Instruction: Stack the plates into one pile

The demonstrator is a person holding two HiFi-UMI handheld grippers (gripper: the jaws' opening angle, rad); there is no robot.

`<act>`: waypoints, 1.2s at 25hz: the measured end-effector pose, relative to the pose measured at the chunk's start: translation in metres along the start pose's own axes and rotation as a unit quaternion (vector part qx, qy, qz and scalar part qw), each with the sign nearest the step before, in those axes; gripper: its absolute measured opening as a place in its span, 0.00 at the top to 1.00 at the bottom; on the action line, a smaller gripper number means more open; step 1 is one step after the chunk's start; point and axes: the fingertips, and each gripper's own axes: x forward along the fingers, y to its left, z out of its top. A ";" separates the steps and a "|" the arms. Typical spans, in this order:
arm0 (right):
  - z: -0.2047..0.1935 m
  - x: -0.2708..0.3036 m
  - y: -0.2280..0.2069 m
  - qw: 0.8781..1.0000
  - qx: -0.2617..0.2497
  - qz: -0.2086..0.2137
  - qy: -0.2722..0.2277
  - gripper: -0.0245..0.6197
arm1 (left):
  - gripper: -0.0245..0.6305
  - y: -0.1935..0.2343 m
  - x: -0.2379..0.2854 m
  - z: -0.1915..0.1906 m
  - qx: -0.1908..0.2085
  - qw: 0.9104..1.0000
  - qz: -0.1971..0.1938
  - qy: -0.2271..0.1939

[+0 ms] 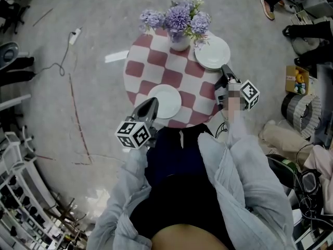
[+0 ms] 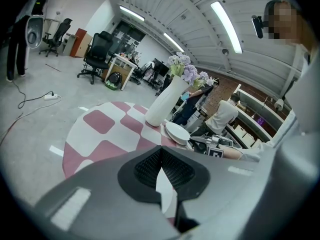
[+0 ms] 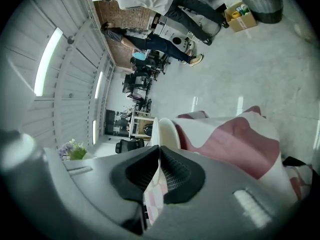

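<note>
Claws: we see the left claw (image 2: 160, 153) with its jaws met at the tips and nothing clamped. The right claw (image 3: 159, 150) is closed the same way and empty.
Left claw's place: its tip hangs over the left rim of the near plate (image 1: 167, 102). We cannot tell whether it touches.
Right claw's place: its tip sits just beside the near rim of the far plate (image 1: 212, 52). Contact is not clear to us.
Plates: both are white and lie flat, well apart and unstacked, on the round table (image 1: 156, 61).
Hard to make out: a white sliver shows below the left claw's pads, and we cannot say whether it is plate or cloth. The right gripper view is rolled sideways, so the far plate shows edge-on ahead of the jaws. Our sleeves (image 1: 234, 155) cover the table's front edge.
Around: a vase (image 1: 180, 41) of purple flowers (image 1: 179, 15) stands at the far edge, just beside the far plate.
Between the plates: bare checked cloth.
Edges and room: each plate lies close to the table's rim. Grey floor opens to the left, crossed by a cable (image 1: 61, 61). The right side is crowded with a cardboard box (image 1: 296, 79), bags and cords.
</note>
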 end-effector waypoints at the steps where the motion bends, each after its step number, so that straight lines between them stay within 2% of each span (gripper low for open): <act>1: 0.000 0.000 -0.002 1.000 0.000 -0.008 -0.001 0.93 | 0.95 0.000 -0.001 -0.001 -0.001 1.000 0.001 0.000; 10: 0.003 0.003 -0.022 0.998 0.018 -0.053 -0.013 0.93 | 0.95 0.000 -0.004 -0.001 -0.003 1.000 0.004 -0.006; 16: 0.002 0.003 -0.025 0.998 0.027 -0.054 -0.012 0.92 | 0.95 0.000 -0.006 -0.004 -0.004 1.000 0.004 -0.007; 18: 0.002 0.004 -0.022 0.998 0.027 -0.049 -0.010 0.88 | 0.95 -0.001 -0.005 -0.004 -0.004 1.000 0.003 -0.008; 21: 0.003 0.006 -0.012 0.999 0.021 -0.036 -0.005 0.75 | 0.95 -0.003 -0.006 -0.003 -0.002 1.000 0.000 -0.011; 23: 0.004 0.007 -0.005 0.999 0.015 -0.033 -0.002 0.63 | 0.95 -0.004 -0.007 -0.001 -0.001 1.000 -0.001 -0.015; 24: 0.004 0.009 -0.001 0.999 0.011 -0.035 0.002 0.53 | 0.95 -0.004 -0.008 -0.001 -0.001 1.000 -0.001 -0.016; 25: 0.004 0.009 0.001 0.999 0.006 -0.040 0.008 0.38 | 0.95 -0.005 -0.009 -0.001 -0.001 1.000 -0.001 -0.018; 26: 0.003 0.010 0.004 0.999 0.002 -0.045 0.014 0.28 | 0.95 -0.005 -0.010 -0.001 -0.001 1.000 -0.002 -0.019; 28: 0.002 0.008 0.010 0.998 -0.003 -0.051 0.024 0.18 | 0.95 -0.006 -0.012 -0.003 -0.001 1.000 -0.003 -0.021; 30: 0.000 0.004 0.016 0.998 -0.013 -0.046 0.028 0.13 | 0.95 -0.006 -0.015 -0.005 -0.002 1.000 -0.003 -0.023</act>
